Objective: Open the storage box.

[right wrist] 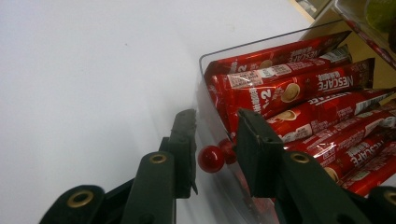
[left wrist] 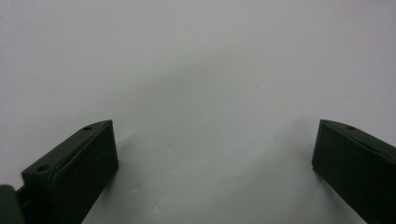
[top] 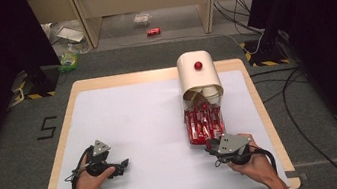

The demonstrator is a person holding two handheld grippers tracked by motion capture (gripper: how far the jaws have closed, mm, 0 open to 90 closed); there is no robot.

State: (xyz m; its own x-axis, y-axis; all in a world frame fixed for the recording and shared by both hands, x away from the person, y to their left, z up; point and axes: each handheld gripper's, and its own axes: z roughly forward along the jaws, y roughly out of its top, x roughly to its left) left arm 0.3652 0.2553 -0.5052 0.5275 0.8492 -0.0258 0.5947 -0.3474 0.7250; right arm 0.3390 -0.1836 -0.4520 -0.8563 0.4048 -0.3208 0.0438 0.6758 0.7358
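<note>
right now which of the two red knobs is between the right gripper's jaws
The red knob on the clear drawer front, between the right gripper jaws, which stand apart around it. The other red knob sits on the cream lid farther back.

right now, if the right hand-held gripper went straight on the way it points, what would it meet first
The red ball knob on the front of the clear drawer. The right hand-held gripper has its jaws open on either side of it, so the knob comes first, then probably the drawer wall and the Nescafe sachets behind.
</note>
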